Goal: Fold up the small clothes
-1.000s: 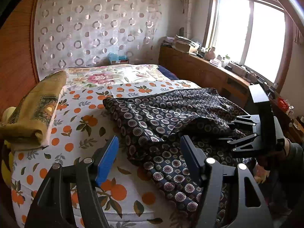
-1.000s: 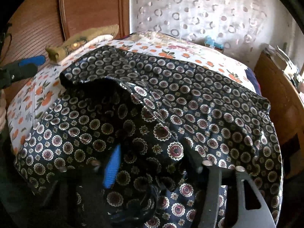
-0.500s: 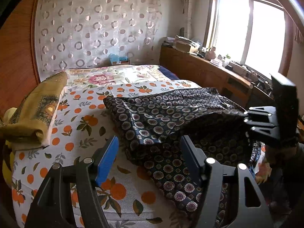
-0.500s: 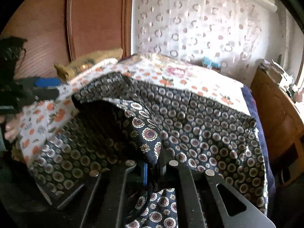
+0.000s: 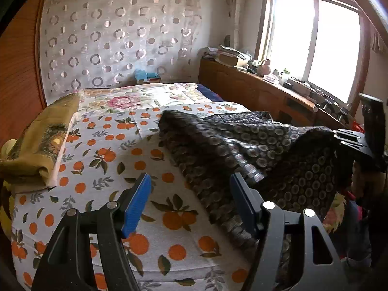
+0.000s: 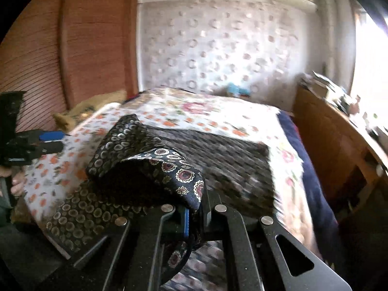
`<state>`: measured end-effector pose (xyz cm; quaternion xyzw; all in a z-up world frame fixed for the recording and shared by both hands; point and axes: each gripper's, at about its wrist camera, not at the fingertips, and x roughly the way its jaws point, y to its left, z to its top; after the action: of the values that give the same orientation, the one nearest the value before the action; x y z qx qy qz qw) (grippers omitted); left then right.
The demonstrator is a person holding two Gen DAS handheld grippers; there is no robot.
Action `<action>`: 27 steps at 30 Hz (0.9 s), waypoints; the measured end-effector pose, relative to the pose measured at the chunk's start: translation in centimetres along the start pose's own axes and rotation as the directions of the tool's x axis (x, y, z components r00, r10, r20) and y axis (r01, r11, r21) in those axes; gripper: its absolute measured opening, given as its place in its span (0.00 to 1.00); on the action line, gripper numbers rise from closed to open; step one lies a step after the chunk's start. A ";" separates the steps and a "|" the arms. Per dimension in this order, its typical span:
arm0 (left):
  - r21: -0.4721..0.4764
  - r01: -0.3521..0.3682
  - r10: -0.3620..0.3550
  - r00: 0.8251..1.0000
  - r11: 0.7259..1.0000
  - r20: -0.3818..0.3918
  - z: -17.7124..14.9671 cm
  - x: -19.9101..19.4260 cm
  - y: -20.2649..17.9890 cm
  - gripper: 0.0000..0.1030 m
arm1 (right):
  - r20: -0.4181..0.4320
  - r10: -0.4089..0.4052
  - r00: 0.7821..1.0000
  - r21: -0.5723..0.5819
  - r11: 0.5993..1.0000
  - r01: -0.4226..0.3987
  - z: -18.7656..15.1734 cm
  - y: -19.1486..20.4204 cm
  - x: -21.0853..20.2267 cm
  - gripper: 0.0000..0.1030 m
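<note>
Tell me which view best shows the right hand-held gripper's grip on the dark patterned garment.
The right wrist view: the right hand-held gripper pinches the dark patterned garment. The left wrist view shows it only at the frame's edge.

Home bedroom: a bed covered with an orange-fruit print sheet and a floral quilt behind it, folded yellow-brown bedding stacked at the side next to a wood headboard or wardrobe panel. A sheer curtain with ring pattern hangs on the back wall, and a low wooden cabinet runs under a bright window. The cabinet top is cluttered with papers, boxes and small household items, so it reads lived-in and domestic, not lab or shop.
</note>
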<state>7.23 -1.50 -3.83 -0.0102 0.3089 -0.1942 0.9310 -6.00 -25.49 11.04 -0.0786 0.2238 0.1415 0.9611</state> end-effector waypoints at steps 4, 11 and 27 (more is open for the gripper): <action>0.016 0.013 -0.013 1.000 1.000 -0.004 0.1 0.3 -0.9 0.66 | -0.080 -0.073 0.994 0.029 0.997 0.075 -2.6 -2.5 0.2 0.05; 0.029 0.020 -0.020 1.000 0.999 -0.008 0.0 0.5 -1.7 0.66 | -0.194 -0.115 0.974 0.027 0.992 0.122 -5.4 -3.1 1.1 0.40; 0.025 0.023 -0.022 1.000 0.999 -0.012 -0.6 0.5 -2.4 0.66 | -0.121 0.050 0.991 -0.098 0.993 -0.062 0.0 3.5 1.1 0.59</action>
<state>6.40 -3.83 -4.27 -0.0008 0.3116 -0.2087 0.9270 -6.20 -21.88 10.22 -0.1293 0.2749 0.1748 0.9366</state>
